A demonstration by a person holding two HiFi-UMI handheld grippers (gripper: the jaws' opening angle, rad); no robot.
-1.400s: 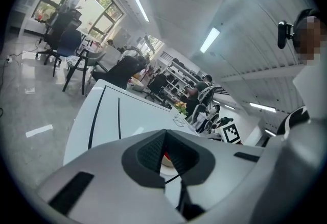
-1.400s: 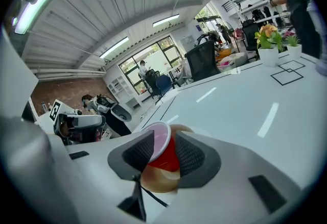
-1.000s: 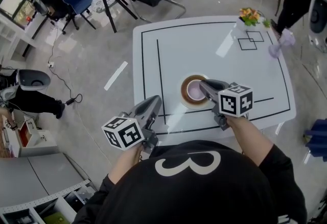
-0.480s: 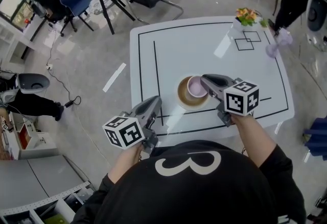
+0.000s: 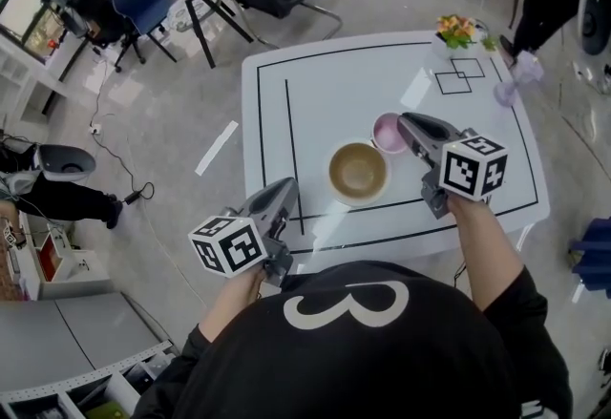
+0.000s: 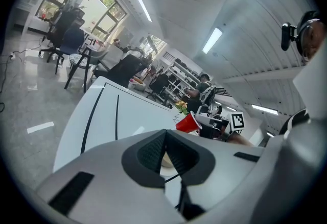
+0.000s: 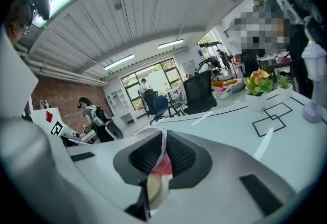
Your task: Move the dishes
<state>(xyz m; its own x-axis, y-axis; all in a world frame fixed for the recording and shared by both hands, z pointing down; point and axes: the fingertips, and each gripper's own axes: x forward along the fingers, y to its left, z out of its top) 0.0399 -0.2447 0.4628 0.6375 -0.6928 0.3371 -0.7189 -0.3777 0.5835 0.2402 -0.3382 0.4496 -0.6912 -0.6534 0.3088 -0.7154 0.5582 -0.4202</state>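
My right gripper [image 5: 405,124] is clamped narrow on the rim of the small pink bowl with a pale edge [image 5: 387,133]. In the right gripper view the thin wall sits pinched between the two dark pads. In the head view the bowl hangs right of centre, just up and right of the round tan-brown ceramic bowl [image 5: 358,172]. It is apart from that bowl and, I judge, clear of the white table with black marking lines [image 5: 325,83].

I read this as the carry step: one dish in hand, the brown one waiting. Next I need to take the pink bowl over bare table, keep it level, lower it until it sits flat, then ease the jaws apart.

My left gripper [image 5: 284,193] sits at lower left, off the table's near edge, jaws together on nothing. The potted flowers [image 5: 458,29] at upper right are worth steering around.
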